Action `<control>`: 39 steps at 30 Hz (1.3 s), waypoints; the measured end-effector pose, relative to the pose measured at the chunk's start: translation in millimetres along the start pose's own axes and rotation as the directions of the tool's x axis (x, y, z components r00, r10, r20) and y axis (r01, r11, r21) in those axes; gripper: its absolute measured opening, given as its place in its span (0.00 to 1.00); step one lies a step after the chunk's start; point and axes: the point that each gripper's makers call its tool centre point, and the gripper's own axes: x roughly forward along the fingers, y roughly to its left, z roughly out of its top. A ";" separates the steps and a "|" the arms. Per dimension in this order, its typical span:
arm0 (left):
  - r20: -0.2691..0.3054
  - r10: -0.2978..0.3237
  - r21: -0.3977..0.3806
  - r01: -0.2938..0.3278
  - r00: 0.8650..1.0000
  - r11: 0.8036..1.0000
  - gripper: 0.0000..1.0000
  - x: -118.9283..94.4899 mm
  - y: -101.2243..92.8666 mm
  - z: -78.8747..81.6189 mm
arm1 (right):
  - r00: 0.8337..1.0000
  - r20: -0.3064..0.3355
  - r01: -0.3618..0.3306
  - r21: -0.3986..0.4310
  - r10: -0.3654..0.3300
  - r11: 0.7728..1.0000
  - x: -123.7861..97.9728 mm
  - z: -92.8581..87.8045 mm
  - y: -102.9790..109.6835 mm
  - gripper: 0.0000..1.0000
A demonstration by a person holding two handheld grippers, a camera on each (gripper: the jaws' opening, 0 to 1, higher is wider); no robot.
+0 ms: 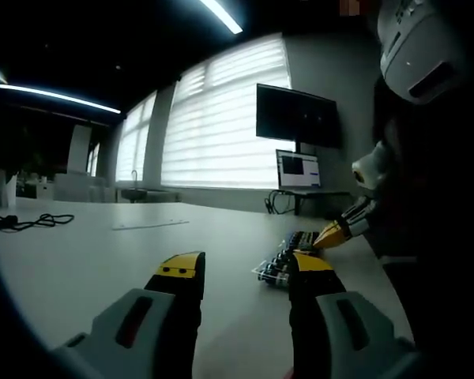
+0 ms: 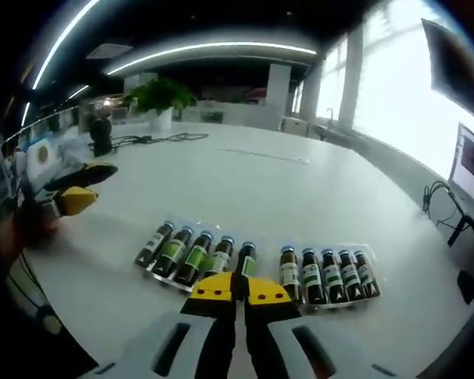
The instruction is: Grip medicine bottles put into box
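Bottles in two rows on the surface

Bottles [image 2: 196, 257] lie side by side in two trays on the white surface [image 2: 245, 193], five on the left and five [image 2: 329, 276] on the right. The right gripper [image 2: 238, 290] hovers just near of them, fingers together. The left gripper [image 1: 245, 268] hangs nearby, fingers apart, holding nothing.
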 end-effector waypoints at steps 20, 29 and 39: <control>-0.004 0.007 0.003 -0.007 1.000 1.000 0.35 -0.1 0.6 -0.4 | 1.000 0.010 0.005 0.013 -0.005 1.000 19.3 4.0 -4.8 0.00; -0.004 0.005 0.001 -0.005 1.000 1.000 0.35 0.2 0.4 -0.7 | 0.997 0.072 0.032 -0.076 -0.027 0.997 14.8 2.0 0.8 0.00; -0.012 0.005 0.003 -0.005 1.000 1.000 0.35 0.9 0.2 -1.7 | 0.995 0.101 0.028 -0.028 -0.025 0.999 13.5 17.0 -6.1 0.00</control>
